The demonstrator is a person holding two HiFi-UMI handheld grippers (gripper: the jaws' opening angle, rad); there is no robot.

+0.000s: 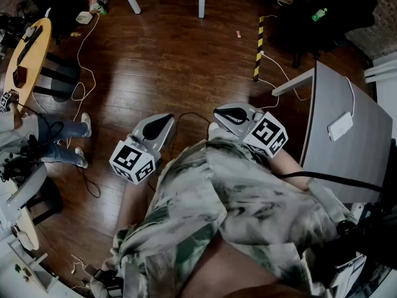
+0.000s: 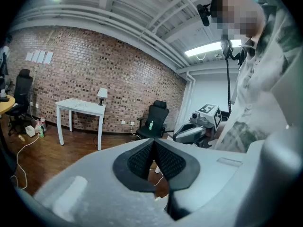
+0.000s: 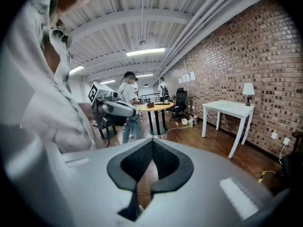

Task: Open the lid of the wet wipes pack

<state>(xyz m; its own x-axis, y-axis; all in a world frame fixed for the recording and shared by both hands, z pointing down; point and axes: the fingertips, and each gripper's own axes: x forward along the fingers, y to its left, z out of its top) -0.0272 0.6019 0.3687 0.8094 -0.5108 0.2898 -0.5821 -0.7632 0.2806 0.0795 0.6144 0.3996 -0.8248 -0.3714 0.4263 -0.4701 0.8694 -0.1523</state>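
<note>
No wet wipes pack shows in any view. I hold both grippers close to my body, above a dark wooden floor. In the head view the left gripper (image 1: 164,123) points up and away, its marker cube (image 1: 133,161) near my shirt. The right gripper (image 1: 226,112) lies beside it, pointing left, with its cube (image 1: 268,134). In the left gripper view the left gripper (image 2: 153,142) has its black pads touching with nothing between them, and the right gripper (image 2: 195,129) shows ahead. The right gripper (image 3: 151,143) is likewise shut on nothing in its own view, where the left gripper (image 3: 113,109) appears.
A grey table (image 1: 355,160) with a white device (image 1: 340,126) stands at my right. A round yellow table (image 1: 26,49) and a seated person's legs (image 1: 61,136) are at the left. A white table (image 2: 79,106), a black chair (image 2: 155,119) and floor cables (image 1: 84,61) lie further off.
</note>
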